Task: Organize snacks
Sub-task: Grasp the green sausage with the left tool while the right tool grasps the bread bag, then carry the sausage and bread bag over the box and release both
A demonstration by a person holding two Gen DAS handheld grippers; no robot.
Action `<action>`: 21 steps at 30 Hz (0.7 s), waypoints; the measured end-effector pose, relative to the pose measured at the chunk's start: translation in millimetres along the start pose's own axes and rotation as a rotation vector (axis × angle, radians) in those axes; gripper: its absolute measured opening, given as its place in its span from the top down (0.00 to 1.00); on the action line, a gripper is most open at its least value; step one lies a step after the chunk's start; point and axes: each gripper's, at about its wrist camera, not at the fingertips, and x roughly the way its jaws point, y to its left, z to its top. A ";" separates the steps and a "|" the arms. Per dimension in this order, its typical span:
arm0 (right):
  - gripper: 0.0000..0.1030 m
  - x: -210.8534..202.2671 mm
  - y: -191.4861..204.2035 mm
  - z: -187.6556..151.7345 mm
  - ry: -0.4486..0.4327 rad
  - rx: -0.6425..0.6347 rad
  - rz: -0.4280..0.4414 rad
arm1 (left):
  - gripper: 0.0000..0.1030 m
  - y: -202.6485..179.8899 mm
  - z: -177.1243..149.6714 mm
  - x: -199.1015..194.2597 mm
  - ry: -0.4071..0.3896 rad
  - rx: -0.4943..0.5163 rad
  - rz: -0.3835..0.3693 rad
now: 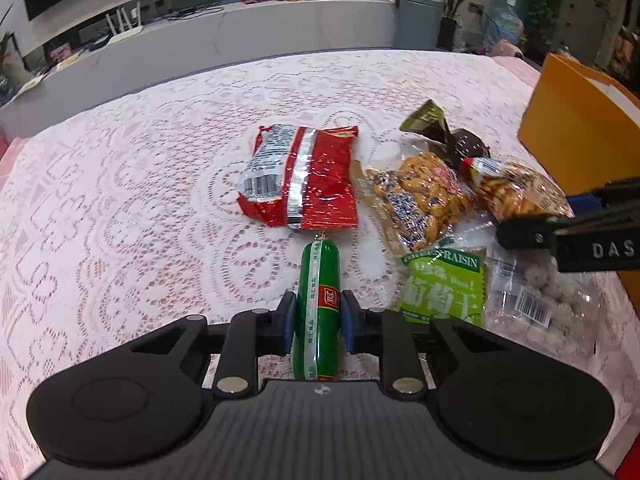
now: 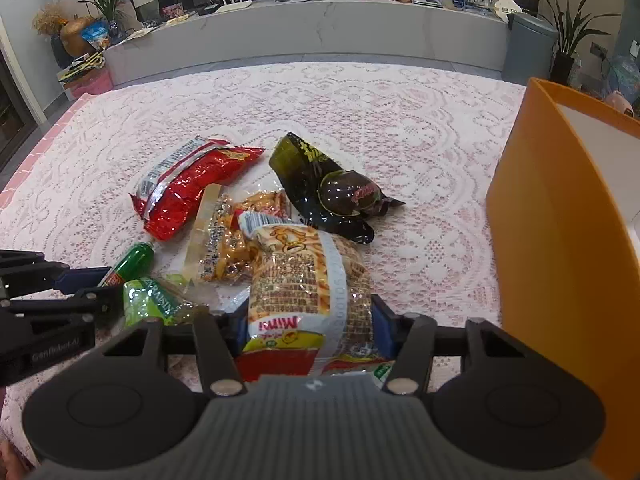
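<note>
Green sausage (image 1: 318, 312) clamped mid-length in left gripper (image 1: 319, 316) jaws, 6 o'clock of red packet (image 1: 304, 176) on lace worktop (image 1: 120, 208). Firm, slick casing; likely slips. Right gripper (image 2: 310, 320) jaws pinching crinkly snack bag (image 2: 308, 280); light, crushable.

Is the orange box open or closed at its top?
Open: the orange box shows a pale inner wall behind its front rim, with no lid over it.

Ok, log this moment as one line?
left gripper: shut on green sausage | right gripper: shut on Mimi snack bag | orange box: at right
</note>
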 end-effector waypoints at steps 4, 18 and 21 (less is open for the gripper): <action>0.51 -7.3 2.7 -1.8 -0.012 -0.014 0.008 | 0.75 8.0 2.5 -4.2 -0.010 -0.050 -0.020; 0.54 -35.1 11.5 -2.0 -0.041 -0.044 0.008 | 0.76 2.2 6.0 -39.7 -0.062 -0.153 -0.030; 0.55 -46.6 14.4 1.1 -0.059 -0.037 0.040 | 0.76 -3.5 5.0 -50.9 -0.084 -0.164 -0.041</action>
